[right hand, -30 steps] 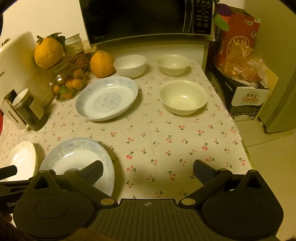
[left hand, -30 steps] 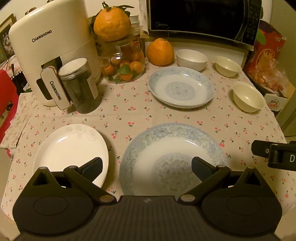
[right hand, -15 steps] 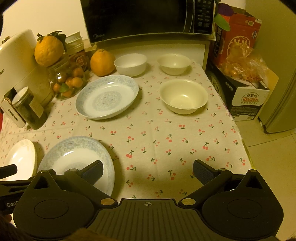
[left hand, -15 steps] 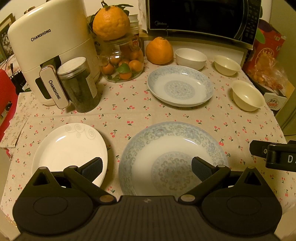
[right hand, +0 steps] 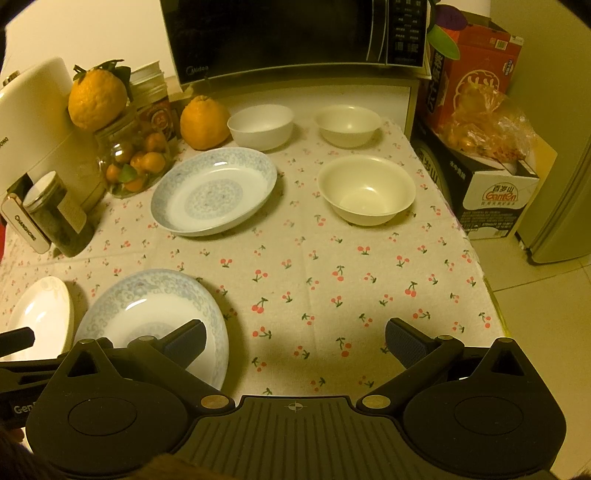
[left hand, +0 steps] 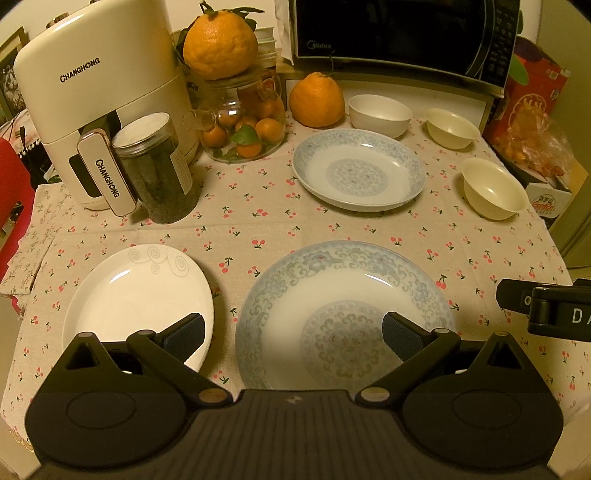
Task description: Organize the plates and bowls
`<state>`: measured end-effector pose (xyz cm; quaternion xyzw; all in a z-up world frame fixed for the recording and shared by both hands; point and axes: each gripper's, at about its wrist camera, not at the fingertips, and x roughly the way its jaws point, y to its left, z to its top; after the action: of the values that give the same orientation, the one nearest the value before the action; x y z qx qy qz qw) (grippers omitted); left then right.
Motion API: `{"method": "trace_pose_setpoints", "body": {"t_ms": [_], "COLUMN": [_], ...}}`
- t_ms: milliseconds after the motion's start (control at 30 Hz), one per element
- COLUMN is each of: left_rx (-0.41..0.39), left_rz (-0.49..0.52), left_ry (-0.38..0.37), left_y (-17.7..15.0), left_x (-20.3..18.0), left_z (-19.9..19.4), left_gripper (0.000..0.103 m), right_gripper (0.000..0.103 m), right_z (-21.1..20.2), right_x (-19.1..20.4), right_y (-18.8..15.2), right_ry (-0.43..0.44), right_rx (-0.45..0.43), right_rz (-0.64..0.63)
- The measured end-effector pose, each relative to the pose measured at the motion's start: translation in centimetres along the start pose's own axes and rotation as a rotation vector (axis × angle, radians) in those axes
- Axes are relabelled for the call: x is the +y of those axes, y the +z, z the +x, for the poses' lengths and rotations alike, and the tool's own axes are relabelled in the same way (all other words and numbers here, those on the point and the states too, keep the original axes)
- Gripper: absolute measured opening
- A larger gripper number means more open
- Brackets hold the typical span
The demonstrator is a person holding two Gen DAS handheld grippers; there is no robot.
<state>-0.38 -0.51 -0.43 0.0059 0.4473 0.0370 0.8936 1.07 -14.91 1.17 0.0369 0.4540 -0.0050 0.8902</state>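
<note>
left gripper (left hand: 293, 334): jaws spread wide, nothing between them; it hung low over the near edge of the counter (left hand: 332, 229), one finger above the white plate's rim, the other above the near blue plate.
right gripper (right hand: 295, 341): jaws likewise released and empty, over bare cherry-print cloth to the right of the near blue plate; its left finger overlapped that plate's rim in view, contact could not be told.
near blue plate (left hand: 343, 314): flat on the cloth at the front, between the two grippers; judged the likeliest first pick, since both tools sat beside it.
white plate (left hand: 138, 302): just left of the near blue plate, apart from it, swirl mark at its far rim.
far blue plate (left hand: 358, 170): mid-counter, same pattern as the near one, so a probable stacking partner.
bowls: cream bowl (right hand: 366, 189) right of the far blue plate; white bowl (right hand: 260, 125) and small cream bowl (right hand: 348, 124) side by side at the back, below the microwave (right hand: 295, 33). all upright, none nested.
clutter: air fryer (left hand: 99, 110), dark jar (left hand: 157, 168) and fruit jar (left hand: 243, 125) crowded the left rear, which left the right half free for stacking.
progress: judged not begun; every dish lay single.
risk: shallow rims lay flush on soft cloth, so a finger may have needed to slip under an edge.
</note>
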Motion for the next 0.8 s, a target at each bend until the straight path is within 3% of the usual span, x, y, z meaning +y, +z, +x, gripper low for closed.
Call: {"method": "trace_pose_setpoints", "body": {"t_ms": [800], "left_rx": [0.01], "left_rz": [0.004], "left_ry": [-0.002], "left_y": [-0.1], "left_x": [-0.12], "left_z": [0.2], "left_gripper": [0.103], "right_gripper": [0.103], "right_z": [0.35], "right_x": [-0.06], "right_y": [-0.07], "right_ry": [0.003], "right_rx": [0.018], "right_rz": [0.008]}}
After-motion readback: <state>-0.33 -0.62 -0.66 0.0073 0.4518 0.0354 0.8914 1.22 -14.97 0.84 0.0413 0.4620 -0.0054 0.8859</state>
